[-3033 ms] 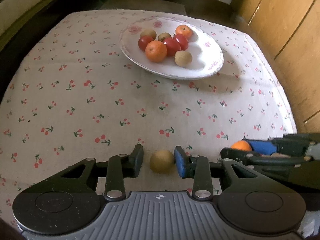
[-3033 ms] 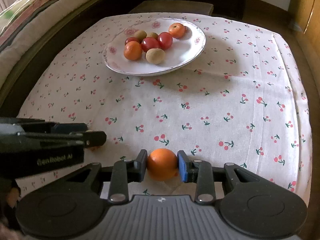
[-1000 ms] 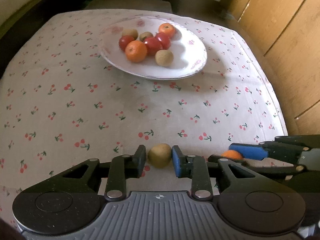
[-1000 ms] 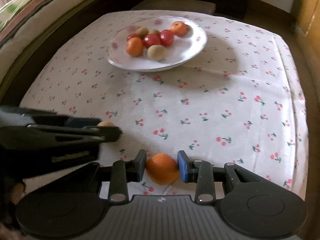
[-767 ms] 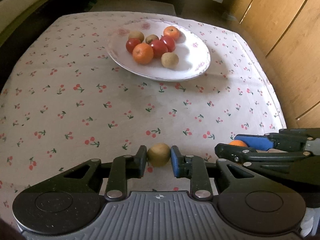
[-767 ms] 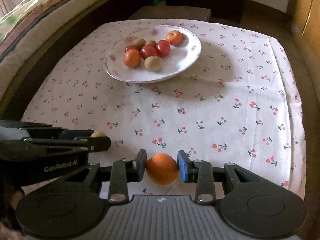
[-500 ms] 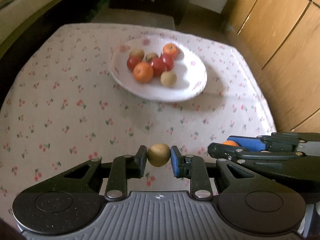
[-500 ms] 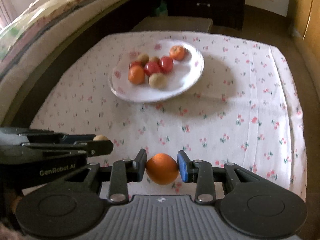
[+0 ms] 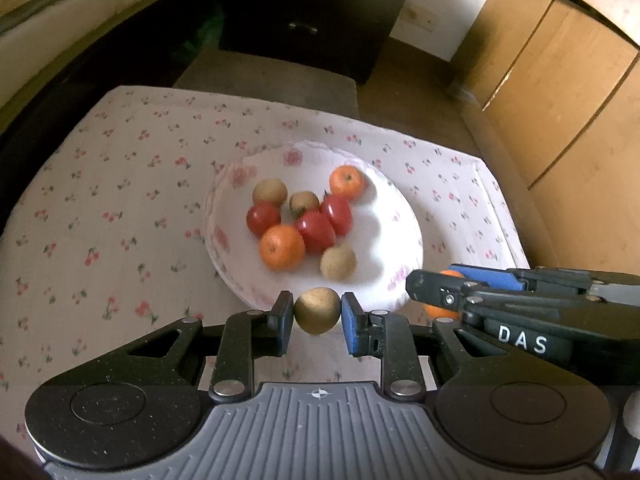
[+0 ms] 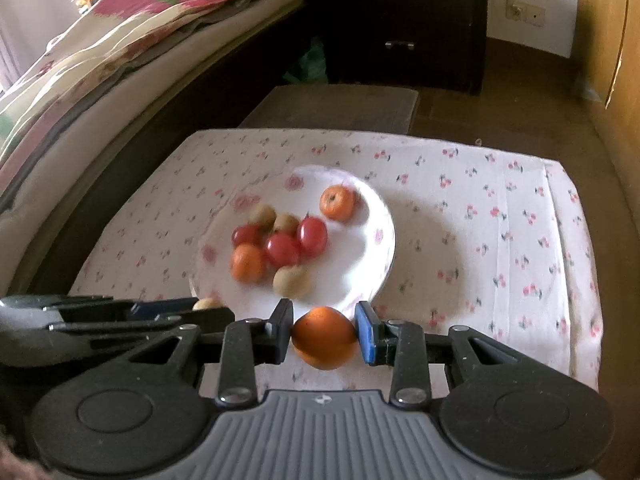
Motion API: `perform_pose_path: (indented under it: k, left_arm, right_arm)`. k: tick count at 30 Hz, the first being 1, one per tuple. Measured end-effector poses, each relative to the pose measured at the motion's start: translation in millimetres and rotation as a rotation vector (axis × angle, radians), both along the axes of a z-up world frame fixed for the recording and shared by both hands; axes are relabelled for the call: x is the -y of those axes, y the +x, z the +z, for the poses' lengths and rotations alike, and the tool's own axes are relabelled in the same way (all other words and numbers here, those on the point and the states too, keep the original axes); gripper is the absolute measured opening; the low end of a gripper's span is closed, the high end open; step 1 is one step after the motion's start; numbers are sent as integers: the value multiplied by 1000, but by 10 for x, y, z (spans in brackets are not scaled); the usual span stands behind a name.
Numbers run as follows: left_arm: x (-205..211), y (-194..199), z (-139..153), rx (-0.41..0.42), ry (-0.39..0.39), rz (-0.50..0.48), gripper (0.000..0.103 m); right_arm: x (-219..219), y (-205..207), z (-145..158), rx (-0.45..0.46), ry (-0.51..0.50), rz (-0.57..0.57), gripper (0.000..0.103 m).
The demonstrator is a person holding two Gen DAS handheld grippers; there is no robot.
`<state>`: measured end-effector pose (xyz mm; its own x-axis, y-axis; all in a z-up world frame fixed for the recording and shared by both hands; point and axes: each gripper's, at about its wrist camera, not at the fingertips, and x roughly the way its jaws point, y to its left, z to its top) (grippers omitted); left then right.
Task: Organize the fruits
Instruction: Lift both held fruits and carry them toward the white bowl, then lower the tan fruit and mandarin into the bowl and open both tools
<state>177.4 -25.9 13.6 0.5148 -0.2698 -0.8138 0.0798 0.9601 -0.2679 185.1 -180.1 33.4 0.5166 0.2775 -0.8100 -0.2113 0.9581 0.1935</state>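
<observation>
Fruit is riding in both tongs right now: the left gripper point(image 9: 317, 317) is clamping a brown fruit point(image 9: 317, 310) and the right gripper point(image 10: 324, 333) is squeezing an orange point(image 10: 324, 337), both hanging just short of the plate point(image 9: 394, 216). Risk, I'd guess: round fruit dropping onto the crowded pile point(image 9: 304, 226) is going to knock something rolling off onto the cherry tablecloth point(image 9: 104, 216). With grippers sitting side by side, they might bump. Dark drawers point(image 10: 404, 20) are sitting way behind.
</observation>
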Motion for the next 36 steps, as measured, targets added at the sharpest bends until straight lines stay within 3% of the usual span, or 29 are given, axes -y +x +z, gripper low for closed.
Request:
perform_pose_path:
  k: [17, 26, 36]
  left_arm:
    - [-81, 205, -135, -19, -9, 37, 33]
    - [-114, 172, -63, 4, -24, 46, 45]
    - [-78, -89, -18, 56, 36, 58, 59]
  right_arm:
    - [-67, 281, -182, -17, 35, -28, 35]
    - [-33, 239, -76, 9, 37, -39, 35]
    - [102, -129, -18, 24, 6, -81, 36]
